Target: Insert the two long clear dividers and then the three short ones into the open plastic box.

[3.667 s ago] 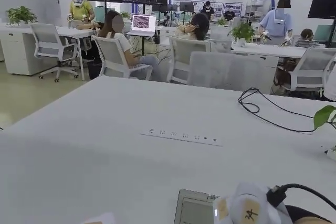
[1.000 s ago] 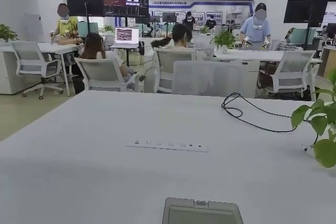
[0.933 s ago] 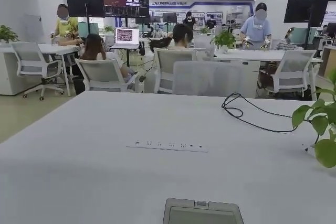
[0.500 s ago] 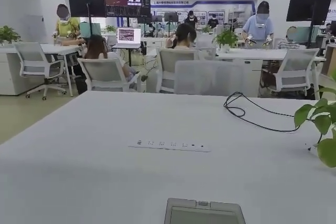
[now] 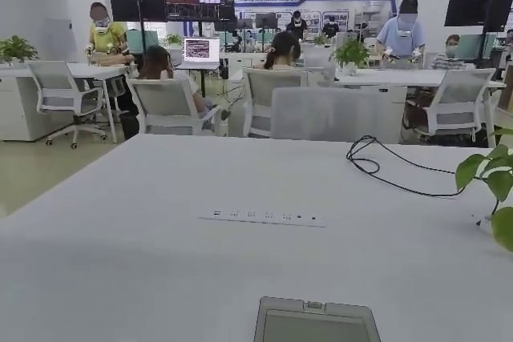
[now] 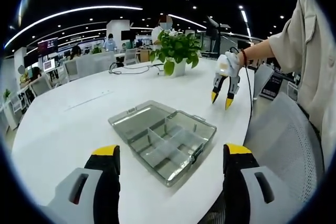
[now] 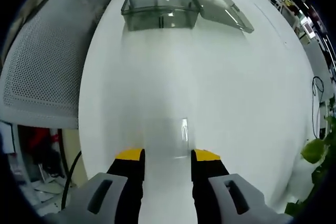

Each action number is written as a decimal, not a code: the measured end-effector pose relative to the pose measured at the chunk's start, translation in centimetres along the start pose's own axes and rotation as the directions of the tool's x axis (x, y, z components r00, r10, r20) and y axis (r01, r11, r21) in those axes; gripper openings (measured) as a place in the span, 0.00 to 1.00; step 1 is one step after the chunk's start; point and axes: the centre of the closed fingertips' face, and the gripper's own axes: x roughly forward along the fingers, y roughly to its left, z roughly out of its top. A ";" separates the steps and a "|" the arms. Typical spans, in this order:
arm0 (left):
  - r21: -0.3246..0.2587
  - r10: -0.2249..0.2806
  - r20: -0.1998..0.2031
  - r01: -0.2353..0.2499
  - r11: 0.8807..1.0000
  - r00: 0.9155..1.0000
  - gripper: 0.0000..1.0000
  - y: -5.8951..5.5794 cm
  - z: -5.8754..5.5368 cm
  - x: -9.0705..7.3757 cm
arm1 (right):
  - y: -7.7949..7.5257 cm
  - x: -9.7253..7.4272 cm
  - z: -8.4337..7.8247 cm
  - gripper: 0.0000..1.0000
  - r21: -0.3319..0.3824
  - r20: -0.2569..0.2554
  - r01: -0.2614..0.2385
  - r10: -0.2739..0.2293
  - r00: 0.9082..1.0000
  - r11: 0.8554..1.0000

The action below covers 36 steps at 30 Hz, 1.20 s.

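Plastic box (image 6: 181, 171) sits open on the white worktop (image 6: 63, 124), lid (image 6: 137, 119) flat at its left, clear dividers (image 6: 167, 132) standing inside. Left gripper (image 6: 171, 151) spread wide, empty, just short of the box. Farther right, right gripper (image 6: 221, 99) hangs over the worktop, jaws parted, empty, near a potted plant (image 6: 176, 51).

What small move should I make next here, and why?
Probably lower the open, empty left hand-held gripper to the box and nudge the dividers to check seating: they already seem to split it into compartments. The right hand-held gripper is open and empty too.
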 end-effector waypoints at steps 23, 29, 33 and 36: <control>0.000 -0.008 0.004 0.008 1.000 1.000 0.79 -0.2 0.2 0.1 | -0.1 -0.1 -0.1 0.32 0.057 0.030 0.021 -0.023 0.999 0.998; -0.028 -0.009 0.014 0.009 1.000 1.000 0.77 -0.2 0.5 0.2 | -1.0 -1.0 1.5 0.32 0.079 0.075 0.094 -0.100 0.992 0.992; -0.057 -0.015 0.026 0.017 0.998 1.000 0.74 -0.4 0.6 0.3 | -2.3 -2.2 3.7 0.32 0.089 0.140 0.170 -0.182 0.973 0.981; -0.074 -0.019 0.030 0.021 0.997 0.999 0.73 -0.5 0.6 0.4 | -2.8 -2.9 5.5 0.32 0.085 0.183 0.208 -0.220 0.958 0.974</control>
